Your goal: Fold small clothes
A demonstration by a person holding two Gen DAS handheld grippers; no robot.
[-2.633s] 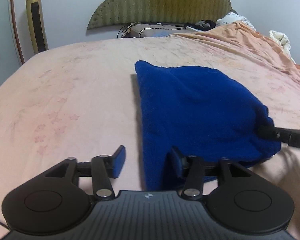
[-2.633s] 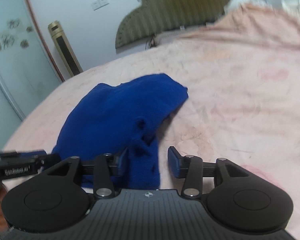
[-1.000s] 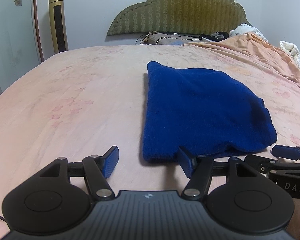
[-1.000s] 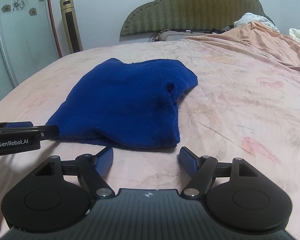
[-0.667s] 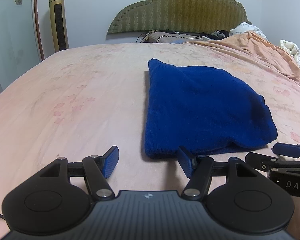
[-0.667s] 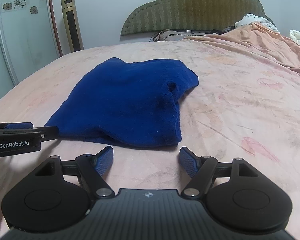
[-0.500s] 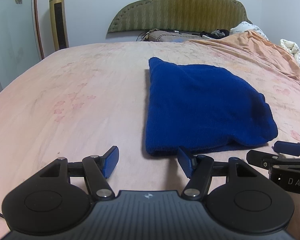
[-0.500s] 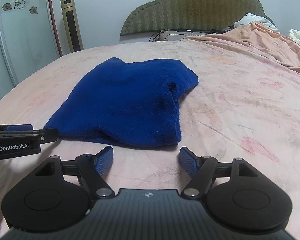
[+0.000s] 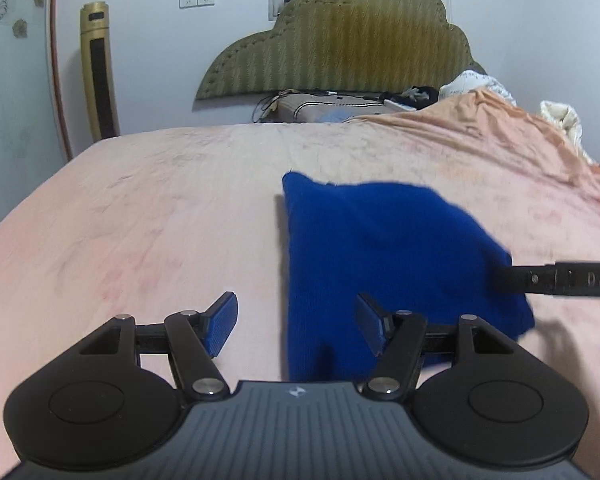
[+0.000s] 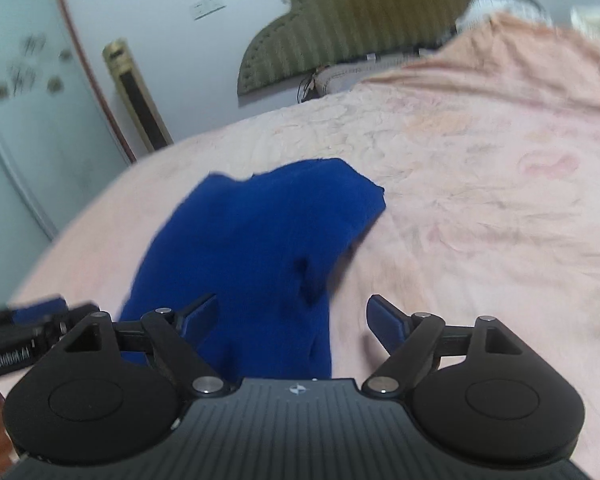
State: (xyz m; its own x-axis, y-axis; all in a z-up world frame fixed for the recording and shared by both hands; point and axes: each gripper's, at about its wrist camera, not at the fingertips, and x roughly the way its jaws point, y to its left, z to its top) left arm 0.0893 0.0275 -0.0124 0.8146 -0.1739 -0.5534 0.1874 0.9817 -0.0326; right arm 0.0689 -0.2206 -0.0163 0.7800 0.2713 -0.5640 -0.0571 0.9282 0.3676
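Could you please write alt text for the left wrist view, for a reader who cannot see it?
A folded blue garment lies on a pink bedsheet, its near corner between the open fingers of the left gripper. The right gripper reaches in at the garment's right edge, and an olive headboard stands behind.

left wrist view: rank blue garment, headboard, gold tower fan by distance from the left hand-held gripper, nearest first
1. Blue garment: lies on the bed just ahead of the left hand-held gripper, slightly right.
2. Gold tower fan: stands by the wall, far left.
3. Headboard: at the bed's far end, centre. Fan versus headboard is close.
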